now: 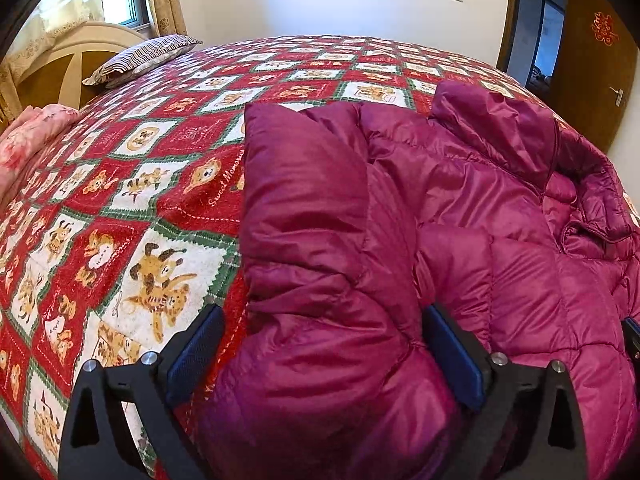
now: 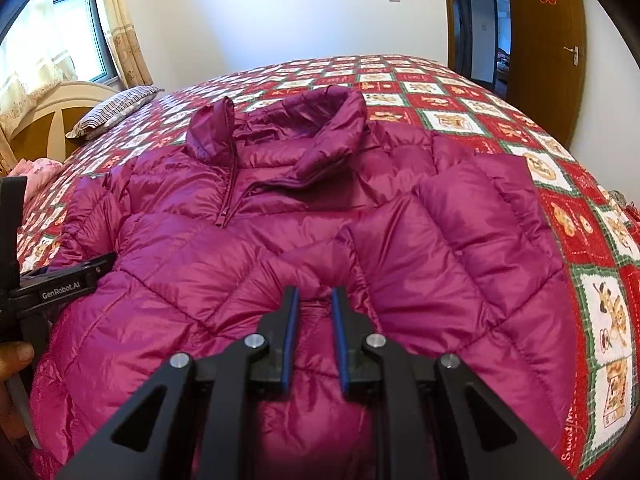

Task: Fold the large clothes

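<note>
Magenta puffer jacket (image 2: 280,216) lies on the bed (image 1: 120,184) near its front edge, both sleeves folded in; my left gripper (image 1: 320,352) stands wide, my right gripper (image 2: 316,332) pinches the hem; body fold remains.

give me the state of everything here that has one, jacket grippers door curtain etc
puffer jacket: lying on the bed, zip partly open at the collar, sleeves folded in over the front
left gripper: jaws wide open, a sleeve between them, not pinched
right gripper: jaws nearly shut, pinching a fold of jacket fabric
door: open
curtain: drawn aside from the window
pillow: lying flat by the headboard
</note>
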A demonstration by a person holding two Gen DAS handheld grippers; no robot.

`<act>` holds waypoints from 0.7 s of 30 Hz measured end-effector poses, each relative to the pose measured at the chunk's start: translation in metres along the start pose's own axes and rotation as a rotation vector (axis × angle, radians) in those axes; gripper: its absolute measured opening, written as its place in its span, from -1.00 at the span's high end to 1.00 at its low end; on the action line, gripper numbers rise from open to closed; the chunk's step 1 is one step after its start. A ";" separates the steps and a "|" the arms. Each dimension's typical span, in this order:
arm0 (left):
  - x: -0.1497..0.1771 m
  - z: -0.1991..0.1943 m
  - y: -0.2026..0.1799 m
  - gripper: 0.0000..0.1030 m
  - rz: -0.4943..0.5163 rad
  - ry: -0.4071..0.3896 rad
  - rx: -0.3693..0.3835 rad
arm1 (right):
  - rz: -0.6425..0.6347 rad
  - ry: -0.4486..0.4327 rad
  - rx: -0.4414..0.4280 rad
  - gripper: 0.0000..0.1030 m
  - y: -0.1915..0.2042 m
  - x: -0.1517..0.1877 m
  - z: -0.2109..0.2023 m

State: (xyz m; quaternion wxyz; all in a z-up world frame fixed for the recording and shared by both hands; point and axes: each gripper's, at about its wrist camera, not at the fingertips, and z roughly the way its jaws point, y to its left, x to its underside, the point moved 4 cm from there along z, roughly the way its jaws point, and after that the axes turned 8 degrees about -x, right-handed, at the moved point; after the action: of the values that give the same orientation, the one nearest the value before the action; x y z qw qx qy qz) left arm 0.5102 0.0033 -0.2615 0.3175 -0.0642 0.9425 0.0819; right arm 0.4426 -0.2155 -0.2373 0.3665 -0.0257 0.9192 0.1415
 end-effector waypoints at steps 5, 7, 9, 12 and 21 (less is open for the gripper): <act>-0.024 -0.040 0.017 -0.94 0.020 0.017 -0.064 | 0.001 0.012 -0.064 -0.39 -0.003 -0.008 -0.014; -0.050 -0.064 0.021 -0.94 0.013 -0.069 -0.053 | -0.024 -0.026 -0.081 -0.56 -0.002 -0.018 -0.028; -0.073 -0.069 0.016 -0.94 0.010 -0.084 -0.025 | -0.078 -0.038 -0.060 -0.56 -0.002 -0.038 -0.035; -0.110 -0.062 -0.003 -0.94 0.009 -0.107 -0.014 | -0.098 -0.035 -0.053 -0.56 -0.009 -0.069 -0.032; -0.185 -0.002 -0.082 -0.94 0.059 -0.069 0.043 | -0.108 -0.002 0.013 -0.56 -0.048 -0.138 0.008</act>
State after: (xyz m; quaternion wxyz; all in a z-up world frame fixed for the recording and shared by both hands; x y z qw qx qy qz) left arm 0.6696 -0.0649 -0.1561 0.3484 -0.0267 0.9341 0.0729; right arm 0.5559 -0.2672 -0.1598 0.3749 -0.0729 0.9169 0.1157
